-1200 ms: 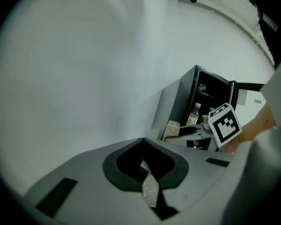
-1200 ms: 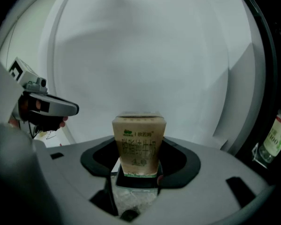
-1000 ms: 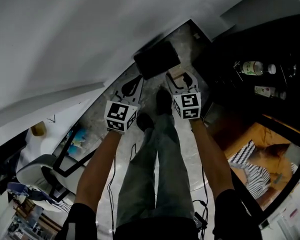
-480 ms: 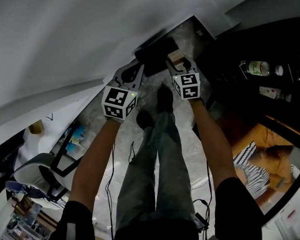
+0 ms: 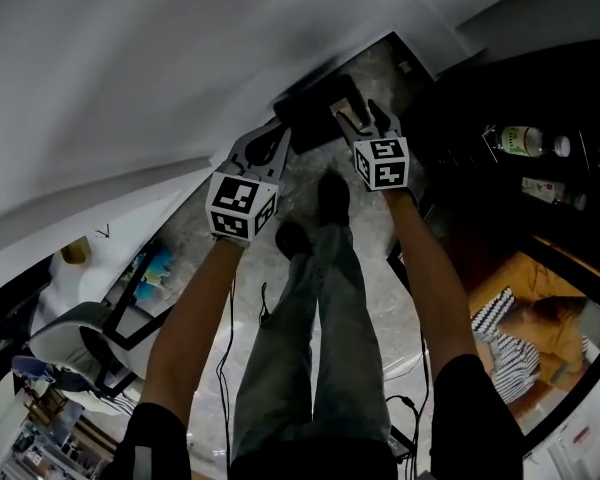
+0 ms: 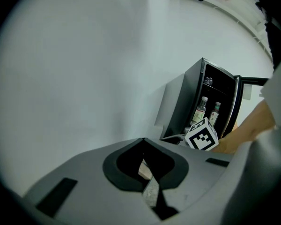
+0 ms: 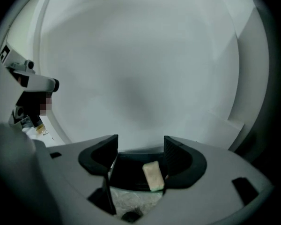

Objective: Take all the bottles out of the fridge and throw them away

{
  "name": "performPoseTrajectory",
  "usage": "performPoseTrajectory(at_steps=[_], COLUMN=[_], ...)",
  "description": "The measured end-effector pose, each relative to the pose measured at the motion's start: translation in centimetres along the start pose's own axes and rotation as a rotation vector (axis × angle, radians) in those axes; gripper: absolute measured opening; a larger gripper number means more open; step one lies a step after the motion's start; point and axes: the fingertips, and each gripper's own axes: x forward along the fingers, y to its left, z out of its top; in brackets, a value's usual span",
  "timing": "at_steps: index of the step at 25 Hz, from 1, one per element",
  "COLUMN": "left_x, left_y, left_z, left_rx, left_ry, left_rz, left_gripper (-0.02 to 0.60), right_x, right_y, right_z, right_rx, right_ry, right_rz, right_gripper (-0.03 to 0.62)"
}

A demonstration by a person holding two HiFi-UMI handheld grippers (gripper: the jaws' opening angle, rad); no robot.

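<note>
White wall (image 5: 160,58) fills the upper left. Plain, grey in the dim light. Floor (image 5: 388,298) is pale grey, marbled and glossy in patches. Thin black cables (image 5: 223,388) trail across it. Lower left: office chair (image 5: 75,336), grey seat, black armrests. Right edge: orange-brown surface (image 5: 555,273) with a black-and-white striped cloth (image 5: 500,340) on it. That side of the room is dark.

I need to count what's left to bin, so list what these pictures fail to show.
Fridge bottom: left gripper view, behind the marker cube of the right gripper; head view too dark.
Bottles, labels: left gripper view, too small.
Pale lump between the right gripper's jaws, which have just been opening: right gripper view, blurred, unidentifiable.
Bin inside: head view, dark.
</note>
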Motion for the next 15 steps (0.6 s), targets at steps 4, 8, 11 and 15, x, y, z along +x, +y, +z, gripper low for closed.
performPoseTrajectory(at_steps=[4, 8, 11, 15], left_x=[-1.4, -3.3, -4.7, -6.0], left_y=[-1.0, -2.9, -5.2, -8.7], left_z=[0.7, 3.5, 6.2, 11.3], left_rx=[-0.005, -0.015, -0.024, -0.008], left_ry=[0.002, -0.027, -0.043, -0.079], left_rz=[0.006, 0.002, -0.013, -0.06], left_gripper=[0.0, 0.0, 0.001, 0.0], right_x=[-3.7, -9.7, -14.8, -21.6], right_y=[-0.2, 0.1, 0.9, 1.2], right_z=[1.3, 3.9, 5.8, 9.7], right_rx=[0.025, 0.048, 0.082, 0.126], right_ry=[-0.037, -0.083, -0.106, -0.154], right_rz=[-0.03, -0.058, -0.074, -0.124], right_gripper=[0.295, 0.29, 0.238, 0.095])
